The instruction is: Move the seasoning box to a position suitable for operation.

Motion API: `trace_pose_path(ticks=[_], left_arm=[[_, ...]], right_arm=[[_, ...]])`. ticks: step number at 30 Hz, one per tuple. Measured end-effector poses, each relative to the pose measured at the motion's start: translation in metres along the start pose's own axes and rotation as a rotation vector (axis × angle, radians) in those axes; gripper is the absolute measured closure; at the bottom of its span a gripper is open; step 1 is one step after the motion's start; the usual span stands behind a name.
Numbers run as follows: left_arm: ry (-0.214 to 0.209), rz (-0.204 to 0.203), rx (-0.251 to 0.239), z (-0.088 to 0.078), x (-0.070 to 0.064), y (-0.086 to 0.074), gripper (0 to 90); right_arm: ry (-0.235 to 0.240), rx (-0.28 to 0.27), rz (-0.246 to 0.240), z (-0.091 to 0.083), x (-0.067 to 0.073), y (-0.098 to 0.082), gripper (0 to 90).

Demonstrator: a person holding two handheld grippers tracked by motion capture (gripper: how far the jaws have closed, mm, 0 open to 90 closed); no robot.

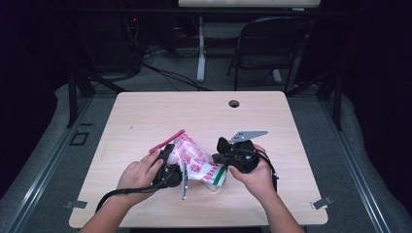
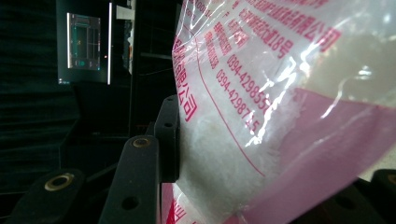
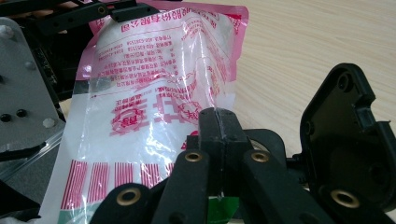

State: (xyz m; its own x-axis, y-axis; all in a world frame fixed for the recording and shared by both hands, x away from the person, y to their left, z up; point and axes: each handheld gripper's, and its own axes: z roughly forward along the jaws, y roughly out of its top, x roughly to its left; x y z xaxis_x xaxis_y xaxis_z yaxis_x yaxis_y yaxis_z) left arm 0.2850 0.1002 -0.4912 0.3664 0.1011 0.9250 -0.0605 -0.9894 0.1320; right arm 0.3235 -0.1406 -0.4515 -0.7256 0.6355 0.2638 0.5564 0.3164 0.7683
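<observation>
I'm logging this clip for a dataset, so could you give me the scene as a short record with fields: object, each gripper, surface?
object: clear plastic bag with red print, white contents
left gripper: clamped on the bag's pink-edged end
right gripper: jaws pinched shut on the bag's other end
bag position: held between both grippers, just above the table
surface: light wooden table

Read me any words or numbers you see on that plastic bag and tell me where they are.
"0394-4298555", red print on the clear plastic bag, left gripper view.
"0394-42987", a second red number just below it; its last digits are blurred.
"18", ending a line of red Chinese characters near the bag's top edge.
Other red Chinese print and the upside-down print in the right gripper view: too small or blurred to read.
</observation>
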Motion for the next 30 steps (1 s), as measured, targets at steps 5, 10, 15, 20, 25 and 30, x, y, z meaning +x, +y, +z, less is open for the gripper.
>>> trace_pose_path(ticks=[5,10,15,20,25,30], left_arm=[[0.002,0.012,0.002,0.0001,0.0002,0.0013,63.0],[0.009,0.031,0.011,-0.0007,-0.0003,0.0026,63.1],[0.018,0.041,0.007,-0.001,-0.0006,0.0037,63.1],[0.015,0.044,0.01,-0.0016,0.0,0.0045,63.2],[0.016,0.054,0.012,-0.0022,0.0001,0.0055,63.4],[0.027,0.067,0.011,-0.0028,-0.0002,0.0073,63.6]], right_arm=[[-0.001,0.007,-0.001,0.0002,-0.0011,-0.0006,90.0],[0.0,0.007,0.004,0.0009,-0.0017,-0.0014,90.0],[-0.003,0.005,0.008,0.0013,-0.0019,-0.0021,90.0],[-0.002,0.013,0.008,0.0013,-0.003,-0.0025,90.0],[-0.005,0.015,0.014,0.0021,-0.0046,-0.0037,90.0],[-0.008,0.02,0.015,0.0021,-0.0054,-0.0046,90.0]])
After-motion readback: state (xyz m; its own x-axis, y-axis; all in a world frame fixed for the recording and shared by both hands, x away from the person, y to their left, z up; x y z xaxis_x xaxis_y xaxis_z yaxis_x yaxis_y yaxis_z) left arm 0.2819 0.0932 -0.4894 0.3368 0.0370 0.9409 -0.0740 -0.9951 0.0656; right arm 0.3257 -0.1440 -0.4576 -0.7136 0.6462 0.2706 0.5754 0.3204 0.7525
